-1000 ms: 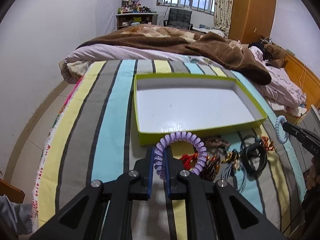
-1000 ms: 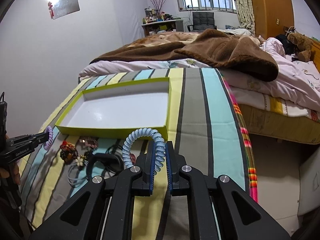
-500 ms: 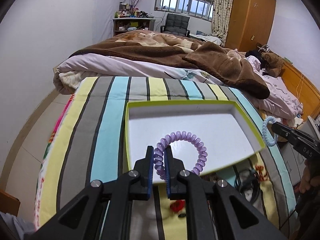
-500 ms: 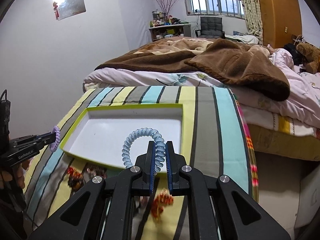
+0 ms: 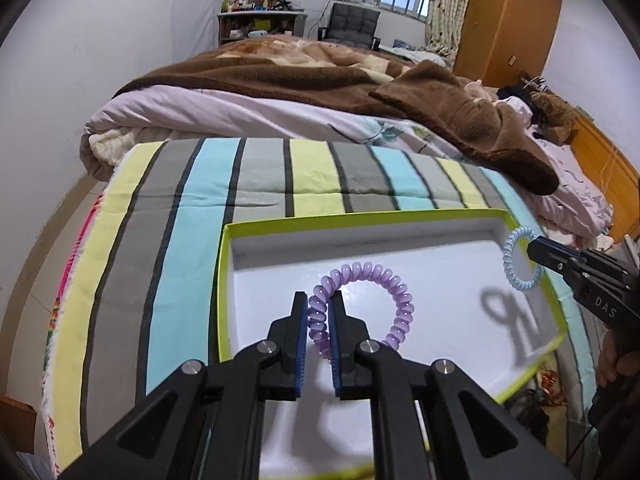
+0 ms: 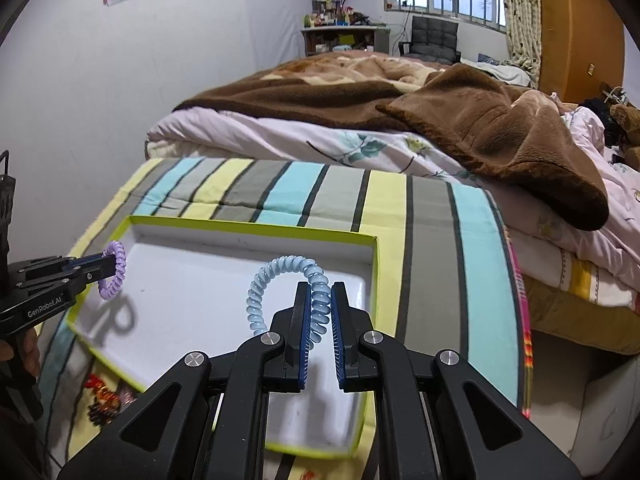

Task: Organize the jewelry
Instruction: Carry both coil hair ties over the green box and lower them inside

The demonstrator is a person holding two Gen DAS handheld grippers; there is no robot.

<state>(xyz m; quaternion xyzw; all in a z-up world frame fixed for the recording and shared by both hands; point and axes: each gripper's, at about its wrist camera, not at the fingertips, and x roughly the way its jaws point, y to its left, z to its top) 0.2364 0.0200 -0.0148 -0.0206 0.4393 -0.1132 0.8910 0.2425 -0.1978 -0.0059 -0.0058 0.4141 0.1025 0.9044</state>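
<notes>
A shallow white box with a lime-green rim (image 5: 360,216) (image 6: 256,226) lies on the striped blanket. My left gripper (image 5: 319,308) is shut on a purple spiral hair tie (image 5: 384,280) and holds it above the box floor; it also shows in the right wrist view (image 6: 114,270). My right gripper (image 6: 320,300) is shut on a light blue spiral hair tie (image 6: 280,272) above the box's right part; it shows in the left wrist view (image 5: 516,258). Both ties cast shadows on the box floor.
Loose red and dark jewelry pieces (image 6: 102,396) (image 5: 548,384) lie on the blanket by the box's near edge, mostly hidden. A brown blanket (image 5: 320,76) and bedding pile up beyond the striped blanket (image 5: 192,216). The bed edge drops off on the right (image 6: 524,320).
Both grippers have moved forward from above the jewelry pile to over the box, each still holding its hair tie. The pile has dropped out below the box's near edge.
</notes>
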